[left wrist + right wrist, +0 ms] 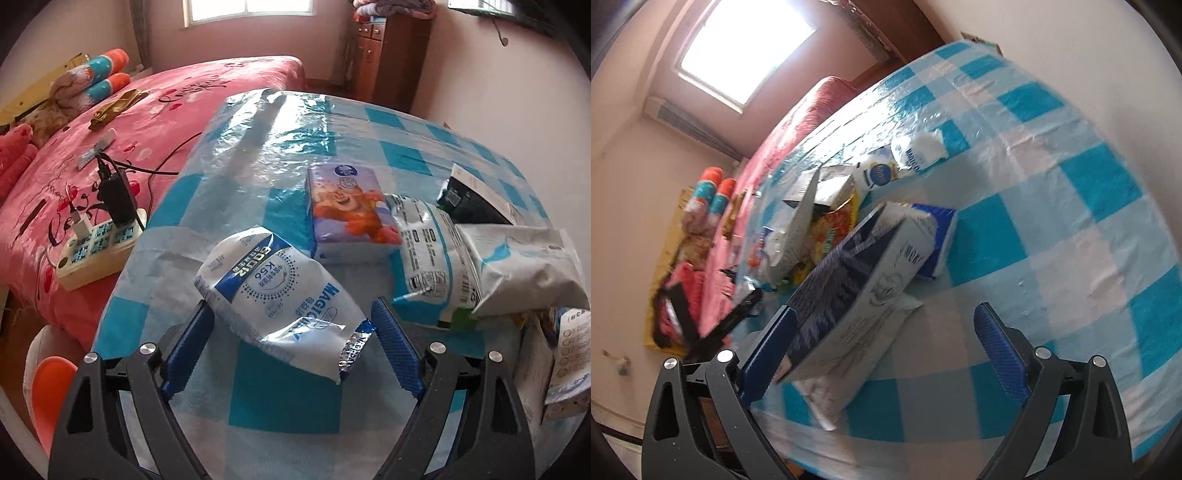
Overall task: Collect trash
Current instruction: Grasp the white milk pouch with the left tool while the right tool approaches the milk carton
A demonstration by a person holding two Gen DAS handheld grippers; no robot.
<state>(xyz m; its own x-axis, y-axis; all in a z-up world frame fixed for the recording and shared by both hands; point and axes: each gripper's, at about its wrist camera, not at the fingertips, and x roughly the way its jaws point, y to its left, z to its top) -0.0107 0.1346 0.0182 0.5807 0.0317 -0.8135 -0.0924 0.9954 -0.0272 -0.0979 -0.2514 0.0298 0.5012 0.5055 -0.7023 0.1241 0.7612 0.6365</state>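
In the left wrist view a white and blue snack bag [284, 295] lies on the checked tablecloth [369, 140], between the blue pads of my open left gripper [291, 321]. A tissue pack with a cartoon bear [351, 214] and more white wrappers [439, 258] lie behind it. In the right wrist view my right gripper [886, 328] is open; an open blue and grey carton [864, 273] leans against its left pad [768, 354]. I cannot tell if the carton rests on the table or is lifted. A pile of wrappers [831, 221] lies beyond.
A pink bed [110, 129] stands left of the table, with a power strip and chargers [99, 240] near its edge. A wooden cabinet [384, 51] stands at the back wall. A black object [472, 206] sits at the table's right.
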